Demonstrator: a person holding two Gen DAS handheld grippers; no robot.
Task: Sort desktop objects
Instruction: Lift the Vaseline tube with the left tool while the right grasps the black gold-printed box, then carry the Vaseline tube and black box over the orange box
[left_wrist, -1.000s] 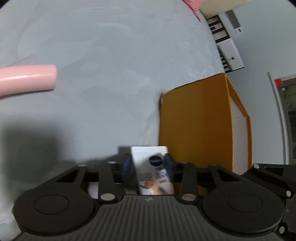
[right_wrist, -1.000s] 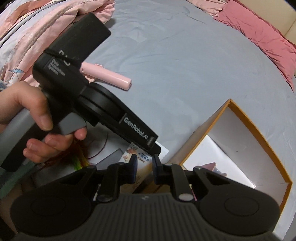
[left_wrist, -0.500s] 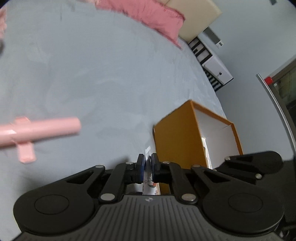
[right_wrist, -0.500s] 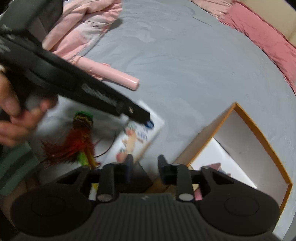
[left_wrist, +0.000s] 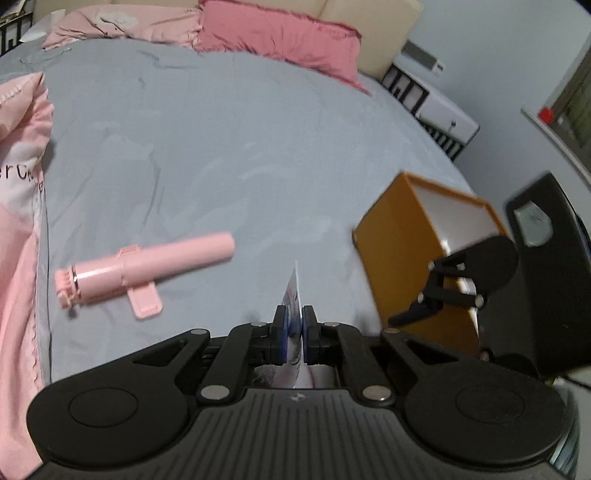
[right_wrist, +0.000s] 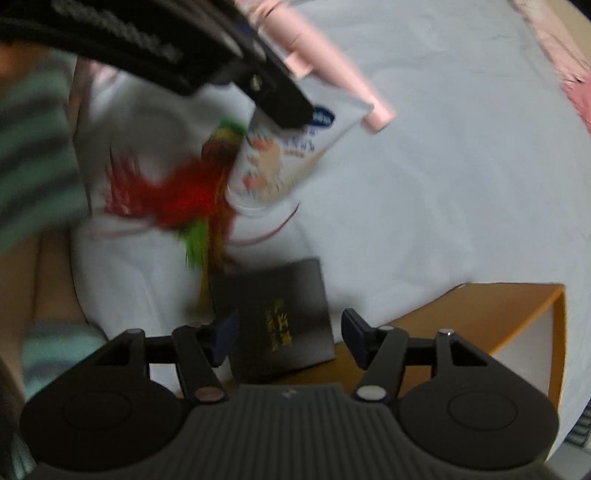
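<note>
My left gripper (left_wrist: 293, 325) is shut on a white cream tube (left_wrist: 295, 291), seen edge-on and lifted off the grey bedsheet. From the right wrist view the same tube (right_wrist: 295, 155) hangs tilted from the left gripper (right_wrist: 291, 110), above a red and green feather toy (right_wrist: 184, 192). My right gripper (right_wrist: 291, 328) points down with its jaws opening. A black box with gold print (right_wrist: 277, 317) lies flat under and between them, and no pad presses on it. The orange box (right_wrist: 517, 306) stands just right of it.
A pink selfie stick (left_wrist: 147, 266) lies on the sheet to the left. The orange box (left_wrist: 406, 266) stands open at the right, with the right gripper (left_wrist: 424, 306) in front of it. A pink quilt (left_wrist: 18, 221) borders the left, and pink pillows (left_wrist: 277, 33) lie at the back. A striped sleeve (right_wrist: 33, 147) shows.
My left gripper closed on the tube, rose with it and rolled it edge-on. The right gripper's jaws spread wider as it came down over the black box.
</note>
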